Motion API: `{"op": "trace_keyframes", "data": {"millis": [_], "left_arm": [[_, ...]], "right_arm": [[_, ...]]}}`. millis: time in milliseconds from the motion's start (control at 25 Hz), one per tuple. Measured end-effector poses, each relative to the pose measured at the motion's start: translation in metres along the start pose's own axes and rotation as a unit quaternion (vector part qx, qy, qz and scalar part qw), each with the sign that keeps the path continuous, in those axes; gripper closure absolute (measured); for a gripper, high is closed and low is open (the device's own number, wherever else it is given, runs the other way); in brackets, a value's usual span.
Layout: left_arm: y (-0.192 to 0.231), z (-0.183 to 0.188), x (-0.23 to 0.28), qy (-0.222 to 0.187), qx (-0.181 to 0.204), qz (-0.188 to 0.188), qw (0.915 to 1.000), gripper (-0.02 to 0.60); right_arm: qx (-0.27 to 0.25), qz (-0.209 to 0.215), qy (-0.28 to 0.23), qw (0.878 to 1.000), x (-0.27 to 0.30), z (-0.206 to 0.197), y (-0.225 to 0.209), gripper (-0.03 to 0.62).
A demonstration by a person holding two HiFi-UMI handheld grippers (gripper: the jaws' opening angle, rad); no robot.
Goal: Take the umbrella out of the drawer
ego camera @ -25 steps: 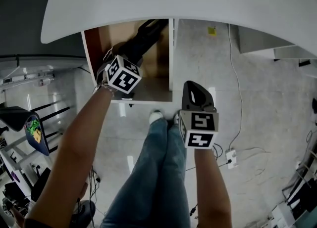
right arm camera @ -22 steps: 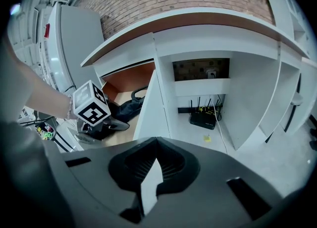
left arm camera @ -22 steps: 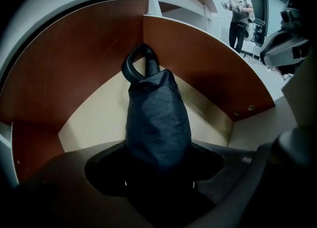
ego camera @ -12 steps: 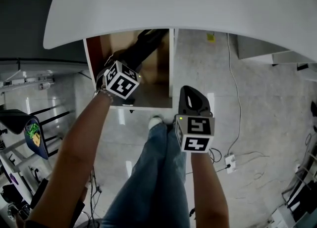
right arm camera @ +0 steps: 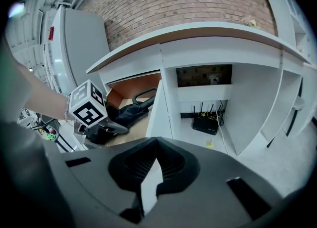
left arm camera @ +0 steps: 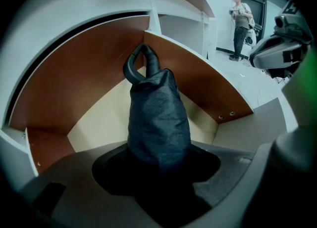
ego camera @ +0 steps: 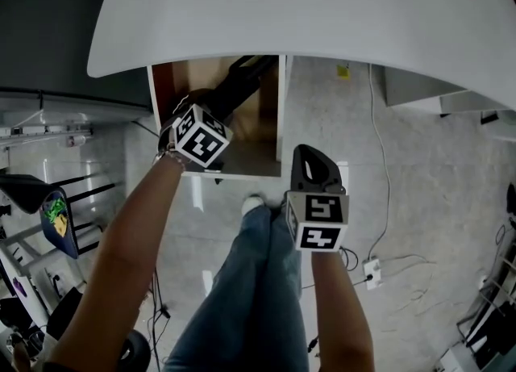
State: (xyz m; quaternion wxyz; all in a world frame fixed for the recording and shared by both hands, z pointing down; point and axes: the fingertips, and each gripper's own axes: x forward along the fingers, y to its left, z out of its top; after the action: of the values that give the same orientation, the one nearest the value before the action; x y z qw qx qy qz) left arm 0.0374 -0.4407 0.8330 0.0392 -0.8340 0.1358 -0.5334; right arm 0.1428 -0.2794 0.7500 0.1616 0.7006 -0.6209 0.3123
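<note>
The black folded umbrella (ego camera: 235, 86) lies slantwise in the open wooden drawer (ego camera: 280, 112) under the white desk, its looped handle (left arm camera: 138, 64) pointing to the far corner. My left gripper (ego camera: 198, 107) reaches down into the drawer and is shut on the umbrella's near end (left arm camera: 158, 118), whose fabric fills the space between the jaws. The right gripper view shows the umbrella (right arm camera: 130, 112) running out from under the left gripper's marker cube (right arm camera: 88, 106). My right gripper (ego camera: 313, 156) hangs outside the drawer's front right corner, shut and holding nothing (right arm camera: 157, 145).
The white desk top (ego camera: 322, 7) overhangs the drawer's back half. The person's jeans-clad legs (ego camera: 250, 282) stand just before the drawer. Cables and a socket (ego camera: 372, 265) lie on the floor at right. A router (right arm camera: 205, 123) sits under the desk. A person (left arm camera: 242, 22) stands far off.
My left gripper has closed on the umbrella and come up a little with its near end. The right gripper has stayed where it was.
</note>
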Motion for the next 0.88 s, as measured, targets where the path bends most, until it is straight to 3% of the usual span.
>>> {"op": "trace_keyframes", "data": {"millis": [480,760,880], "left_arm": [[-0.006,0.006,-0.05,-0.011,0.005,0.013,0.9998,0.328],[-0.029,0.006,-0.08,-0.005,0.066,0.016,0.9977,0.328],[-0.035,0.01,-0.093,-0.005,0.071,0.017,0.9973,0.328]], "right_arm": [[0.007,0.008,-0.016,1.0,-0.036,0.013,0.015,0.602],[0.002,0.012,-0.027,1.0,-0.061,0.027,0.021,0.602],[-0.005,0.013,-0.028,0.999,-0.072,0.036,0.019,0.602]]}}
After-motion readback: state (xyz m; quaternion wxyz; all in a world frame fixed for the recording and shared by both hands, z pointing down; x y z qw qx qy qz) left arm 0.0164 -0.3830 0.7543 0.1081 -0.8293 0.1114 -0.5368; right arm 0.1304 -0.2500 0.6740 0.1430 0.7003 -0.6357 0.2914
